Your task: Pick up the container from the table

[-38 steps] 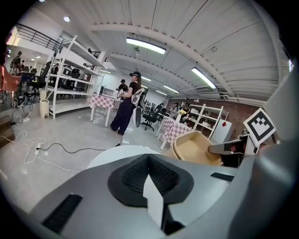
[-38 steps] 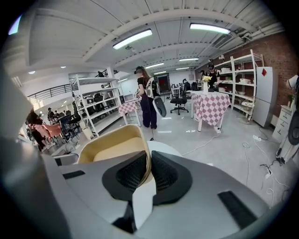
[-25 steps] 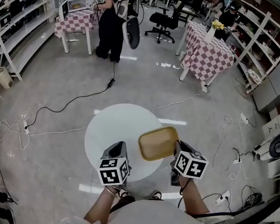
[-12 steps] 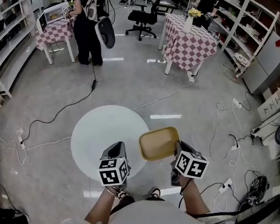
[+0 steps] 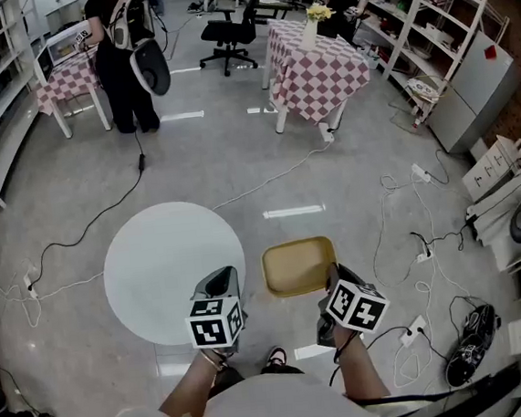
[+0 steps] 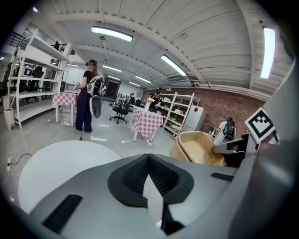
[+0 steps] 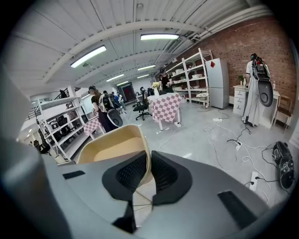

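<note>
The container (image 5: 297,265) was held just beside the table (image 5: 146,260), clear of its edge, one thin wall pinched by the right gripper (image 5: 328,281) while the left gripper (image 5: 220,282) was pressed together on nothing, so a slip or tilt could be caused by that one-sided hold.

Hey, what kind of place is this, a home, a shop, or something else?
Probably a robotics lab or data-collection workroom, not a home: open shelving racks stand along the sides, cables trail across the polished floor, and tables with checkered cloths look like staged sets, with an office chair nearby.
</note>
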Demonstrator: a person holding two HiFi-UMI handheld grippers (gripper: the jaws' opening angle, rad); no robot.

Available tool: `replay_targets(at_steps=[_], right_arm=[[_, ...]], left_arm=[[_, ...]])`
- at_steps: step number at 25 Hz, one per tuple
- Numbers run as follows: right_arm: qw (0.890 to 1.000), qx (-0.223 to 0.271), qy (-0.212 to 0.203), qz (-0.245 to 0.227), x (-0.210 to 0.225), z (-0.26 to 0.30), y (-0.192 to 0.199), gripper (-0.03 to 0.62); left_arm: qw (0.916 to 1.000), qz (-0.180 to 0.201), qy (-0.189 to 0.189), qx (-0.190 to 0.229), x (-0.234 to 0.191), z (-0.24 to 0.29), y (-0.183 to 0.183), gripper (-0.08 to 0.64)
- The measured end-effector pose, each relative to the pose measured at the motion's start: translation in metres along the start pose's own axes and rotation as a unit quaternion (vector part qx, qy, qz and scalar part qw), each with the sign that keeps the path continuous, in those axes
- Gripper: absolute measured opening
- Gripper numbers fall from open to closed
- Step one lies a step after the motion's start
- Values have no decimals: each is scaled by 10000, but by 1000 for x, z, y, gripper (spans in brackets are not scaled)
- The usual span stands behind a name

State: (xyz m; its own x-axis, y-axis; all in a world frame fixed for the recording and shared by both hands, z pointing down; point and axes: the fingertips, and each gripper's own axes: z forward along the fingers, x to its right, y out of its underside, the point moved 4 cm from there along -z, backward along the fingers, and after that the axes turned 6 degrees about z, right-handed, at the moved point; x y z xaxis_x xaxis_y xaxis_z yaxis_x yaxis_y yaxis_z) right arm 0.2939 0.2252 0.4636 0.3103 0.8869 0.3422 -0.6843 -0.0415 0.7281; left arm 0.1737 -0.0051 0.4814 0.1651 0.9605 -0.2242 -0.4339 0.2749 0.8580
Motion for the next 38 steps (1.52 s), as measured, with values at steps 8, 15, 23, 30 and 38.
replay_targets(at_steps=[8, 15, 23, 30, 38], right_arm=[[9997, 0, 94, 238, 58, -6, -13, 52], [9995, 40, 80, 300, 84, -8, -25, 52], [9985, 193, 266, 449, 88, -26, -27, 52], [9967, 410, 448, 541, 72, -26, -30, 52], [9947, 488, 461, 782, 57, -31, -22, 52]], left_arm=[[9998, 199, 67, -29, 51, 24, -3, 15], [9998, 172, 110, -34, 81, 34, -5, 17], [9979, 557, 328, 27, 93, 34, -18, 15], [9967, 621, 483, 192, 75, 36, -32, 15], [9945, 778, 679, 167, 71, 33, -38, 17]])
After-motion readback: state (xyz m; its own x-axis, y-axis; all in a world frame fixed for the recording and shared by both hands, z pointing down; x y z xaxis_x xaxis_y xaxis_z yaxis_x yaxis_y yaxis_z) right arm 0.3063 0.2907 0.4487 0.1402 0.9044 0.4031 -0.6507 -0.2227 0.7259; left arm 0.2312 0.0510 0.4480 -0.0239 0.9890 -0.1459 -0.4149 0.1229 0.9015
